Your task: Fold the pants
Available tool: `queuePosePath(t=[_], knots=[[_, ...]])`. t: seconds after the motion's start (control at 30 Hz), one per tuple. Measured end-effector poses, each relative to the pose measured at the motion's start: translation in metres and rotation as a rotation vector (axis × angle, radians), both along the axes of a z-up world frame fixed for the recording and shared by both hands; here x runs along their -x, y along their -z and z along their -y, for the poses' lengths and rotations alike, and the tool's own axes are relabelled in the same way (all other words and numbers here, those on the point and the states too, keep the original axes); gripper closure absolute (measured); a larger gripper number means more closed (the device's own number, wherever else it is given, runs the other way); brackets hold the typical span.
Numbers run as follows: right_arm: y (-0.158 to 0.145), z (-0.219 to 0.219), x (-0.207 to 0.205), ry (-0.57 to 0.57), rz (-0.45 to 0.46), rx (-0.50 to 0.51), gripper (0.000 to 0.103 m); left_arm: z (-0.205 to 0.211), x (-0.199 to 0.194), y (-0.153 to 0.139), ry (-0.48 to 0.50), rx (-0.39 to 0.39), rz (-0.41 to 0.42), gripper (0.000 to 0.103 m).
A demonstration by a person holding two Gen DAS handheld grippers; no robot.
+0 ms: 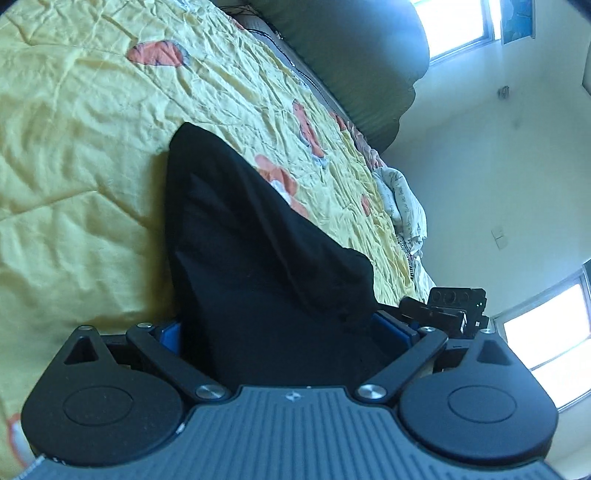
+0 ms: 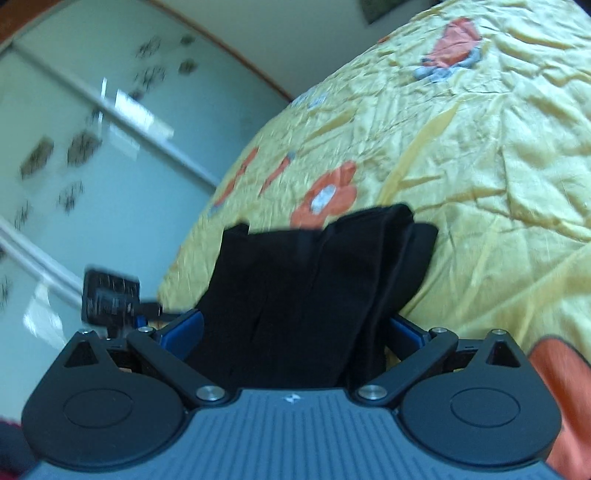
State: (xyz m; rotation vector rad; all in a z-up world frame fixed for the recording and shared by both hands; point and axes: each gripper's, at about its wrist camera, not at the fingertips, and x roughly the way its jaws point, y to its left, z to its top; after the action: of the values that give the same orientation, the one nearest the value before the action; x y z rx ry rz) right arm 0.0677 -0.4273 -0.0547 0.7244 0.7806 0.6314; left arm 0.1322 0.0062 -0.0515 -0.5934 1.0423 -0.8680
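Left gripper (image 1: 275, 332): blue-padded fingers (image 1: 170, 335) set apart with black cloth filling the gap; whether the pads press the cloth cannot be told, since the fabric hides the contact.

Right gripper (image 2: 295, 332): same arrangement, blue fingers (image 2: 184, 332) at either side of a thick stack of cloth layers; the grip itself is hidden too.

Pants (image 1: 240, 240): black, one garment shared by both grippers. In the left wrist view the cloth runs straight ahead from the jaws and narrows to a corner resting on the bedspread (image 1: 74, 147). In the right wrist view it shows several stacked edges (image 2: 399, 229), so some folding appears done.

Relation: the long axis of the pants lies forward along both pairs of fingers, away from the person; the two grippers sit close side by side on the near edge, each visible in the other's view, neither clearly nearer. Judged next move: carry the near edge toward the far end.

Surroundings: yellow quilted bedspread with orange flowers, a dark green bolster (image 1: 351, 62), bright windows (image 1: 454, 26), glass sliding doors (image 2: 92, 147).
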Motion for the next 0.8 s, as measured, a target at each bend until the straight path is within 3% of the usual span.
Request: queuePosePath(t=[0.07,0.13,0.2,0.27,0.3,0.4,0.5,0.63,0.8], knots=[[-0.001,-0.002,-0.003,0.024,0.003,0.01,0.001,0.005,0.001,0.0,-0.008,0.014,-0.003,0.01],[-0.003,-0.008,-0.002,0.015,-0.001,0.028,0.017,0.005,0.002,0.0,-0.019,0.012,0.004,0.017],[-0.001,-0.008,0.003,0.0,-0.017,0.02,0.056,0.005,0.003,0.002,-0.033,-0.001,-0.001,0.033],[0.004,-0.003,0.007,0.017,-0.032,0.003,0.071,0.006,0.002,0.004,-0.049,-0.038,-0.018,0.052],[0.006,-0.003,0.007,0.024,-0.034,0.001,0.072,0.005,0.002,0.005,-0.057,-0.053,-0.027,0.063],[0.006,-0.008,0.009,0.049,-0.027,0.044,0.074,0.005,0.002,0.004,-0.087,-0.111,-0.028,0.082],[-0.004,-0.017,0.013,0.073,-0.003,0.11,0.075,0.008,0.008,-0.001,-0.117,-0.145,0.011,0.085],[-0.017,-0.028,0.023,0.103,0.037,0.163,0.077,0.024,0.026,-0.023,-0.129,-0.244,0.161,0.087],[-0.041,-0.041,0.031,0.107,0.108,0.217,0.077,0.027,0.038,-0.049,-0.139,-0.269,0.257,0.088]])
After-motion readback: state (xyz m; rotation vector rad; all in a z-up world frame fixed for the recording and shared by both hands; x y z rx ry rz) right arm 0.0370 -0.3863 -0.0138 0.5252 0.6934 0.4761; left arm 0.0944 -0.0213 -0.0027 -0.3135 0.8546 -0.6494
